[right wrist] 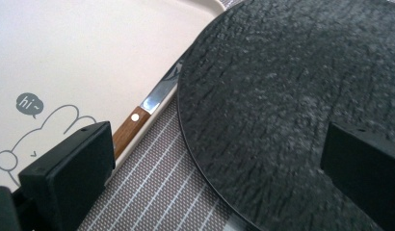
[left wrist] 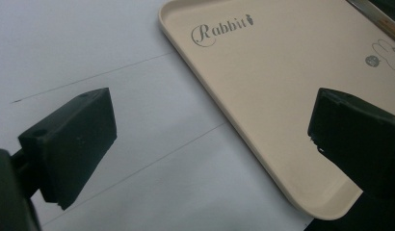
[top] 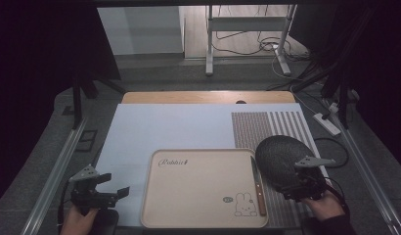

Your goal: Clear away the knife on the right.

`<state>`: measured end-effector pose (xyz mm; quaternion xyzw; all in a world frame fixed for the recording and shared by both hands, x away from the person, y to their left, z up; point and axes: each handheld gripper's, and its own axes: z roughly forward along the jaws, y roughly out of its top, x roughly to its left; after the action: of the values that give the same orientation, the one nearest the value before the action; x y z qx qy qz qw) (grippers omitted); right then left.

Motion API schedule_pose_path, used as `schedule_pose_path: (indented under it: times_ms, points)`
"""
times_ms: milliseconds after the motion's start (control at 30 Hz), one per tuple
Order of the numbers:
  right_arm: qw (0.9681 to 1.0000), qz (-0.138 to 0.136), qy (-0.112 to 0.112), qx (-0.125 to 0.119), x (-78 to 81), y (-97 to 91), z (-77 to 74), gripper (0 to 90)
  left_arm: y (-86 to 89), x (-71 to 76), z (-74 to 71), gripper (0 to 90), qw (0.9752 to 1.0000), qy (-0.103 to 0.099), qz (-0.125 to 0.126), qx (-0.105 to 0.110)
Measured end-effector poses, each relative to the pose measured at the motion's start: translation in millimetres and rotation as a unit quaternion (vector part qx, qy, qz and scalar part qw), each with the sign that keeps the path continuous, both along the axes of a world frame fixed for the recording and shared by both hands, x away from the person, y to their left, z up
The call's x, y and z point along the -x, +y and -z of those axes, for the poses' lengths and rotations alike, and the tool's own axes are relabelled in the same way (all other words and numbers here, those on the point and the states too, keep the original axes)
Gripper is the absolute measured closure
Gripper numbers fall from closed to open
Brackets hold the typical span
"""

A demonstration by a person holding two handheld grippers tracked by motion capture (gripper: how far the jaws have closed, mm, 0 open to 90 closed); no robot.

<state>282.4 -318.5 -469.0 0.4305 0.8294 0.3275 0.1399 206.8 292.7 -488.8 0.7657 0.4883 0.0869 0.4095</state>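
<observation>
A beige tray (top: 203,196) printed with "Rabbit" and a bunny lies at the table's front centre. A knife (top: 259,188) with a wooden handle rests along its right rim. A black, round, rough-textured plate (top: 281,154) sits just right of the tray on a striped mat. My left gripper (top: 115,185) is open, left of the tray, its jaws wide apart over the pale mat and the tray's corner (left wrist: 325,202). My right gripper (top: 292,183) is open at the plate's near edge. The plate (right wrist: 292,86) spreads between its jaws, with the knife (right wrist: 138,120) to their left.
A pale blue mat (top: 179,127) covers the table, with a brown striped placemat (top: 267,125) at its right. The wooden table edge (top: 208,97) shows at the back. A power strip (top: 326,123) and cables lie on the floor to the right, and a white stand (top: 208,49) is behind.
</observation>
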Motion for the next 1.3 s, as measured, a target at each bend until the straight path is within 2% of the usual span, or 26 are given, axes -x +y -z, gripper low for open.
schedule_pose_path:
  times_ms: [533, 1300]
  points:
    - [0.9995, 0.029, -0.008, -0.010, 14.4, -19.8, -3.2, 0.0, 0.3, -0.2, 0.1, 3.2, 1.0000, 0.000, -0.001, 0.000]
    - [0.9987, 0.049, -0.015, -0.006, 30.5, -35.1, -6.9, 0.0, 0.4, -0.3, 0.4, 3.2, 1.0000, 0.001, -0.002, -0.001]
